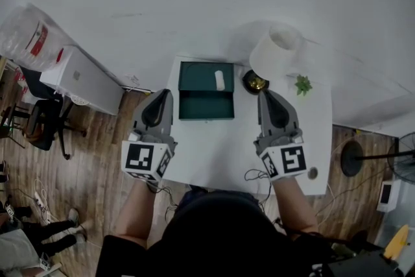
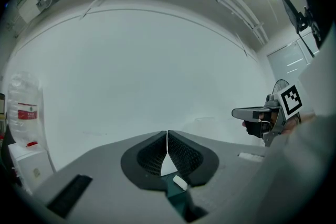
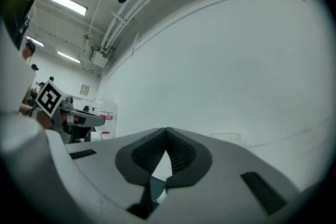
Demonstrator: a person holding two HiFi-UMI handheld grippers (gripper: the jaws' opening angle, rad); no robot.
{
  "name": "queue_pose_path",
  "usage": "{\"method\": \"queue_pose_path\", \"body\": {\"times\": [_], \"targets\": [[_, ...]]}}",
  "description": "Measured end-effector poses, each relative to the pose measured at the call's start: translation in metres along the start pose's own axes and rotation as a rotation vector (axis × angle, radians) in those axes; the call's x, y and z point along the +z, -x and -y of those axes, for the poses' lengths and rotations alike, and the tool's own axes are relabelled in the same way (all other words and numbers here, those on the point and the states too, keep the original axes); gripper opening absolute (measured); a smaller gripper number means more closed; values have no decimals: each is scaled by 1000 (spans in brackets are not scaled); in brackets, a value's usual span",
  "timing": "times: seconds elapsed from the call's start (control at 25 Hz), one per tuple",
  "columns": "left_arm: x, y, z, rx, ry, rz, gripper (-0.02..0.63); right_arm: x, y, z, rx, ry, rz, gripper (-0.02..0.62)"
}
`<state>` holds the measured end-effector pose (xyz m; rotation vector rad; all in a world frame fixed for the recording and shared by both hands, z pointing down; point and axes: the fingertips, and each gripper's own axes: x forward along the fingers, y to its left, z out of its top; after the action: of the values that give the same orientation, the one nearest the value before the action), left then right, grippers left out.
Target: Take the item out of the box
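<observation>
A dark green box (image 1: 205, 105) lies open at the far middle of the white table (image 1: 220, 152). A small white item (image 1: 220, 80) rests in the box's far half. My left gripper (image 1: 166, 93) hovers just left of the box, jaws shut and empty. My right gripper (image 1: 263, 95) hovers to the right of the box, also shut and empty. In the left gripper view the shut jaws meet at the left gripper (image 2: 167, 140), with the box (image 2: 177, 201) and the white item (image 2: 180, 182) seen below them. The right gripper view shows the right gripper (image 3: 167, 135) closed above a corner of the box (image 3: 155, 189).
A white lamp shade (image 1: 275, 52) on a brass base (image 1: 255, 82) stands right of the box, close to my right gripper. A small green plant (image 1: 303, 84) sits further right. A white cabinet (image 1: 81, 80) and a black chair (image 1: 40, 121) stand on the wooden floor at left.
</observation>
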<state>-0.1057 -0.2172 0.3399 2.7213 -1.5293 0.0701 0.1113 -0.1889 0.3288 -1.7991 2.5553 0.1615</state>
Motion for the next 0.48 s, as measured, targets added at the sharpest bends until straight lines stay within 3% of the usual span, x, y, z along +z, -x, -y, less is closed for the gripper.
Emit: {"method": "queue_pose_path", "body": {"times": [0.48], "targets": [[-13, -22, 22, -9, -4, -30, 9, -11, 5, 20, 8, -11, -11, 5]]}}
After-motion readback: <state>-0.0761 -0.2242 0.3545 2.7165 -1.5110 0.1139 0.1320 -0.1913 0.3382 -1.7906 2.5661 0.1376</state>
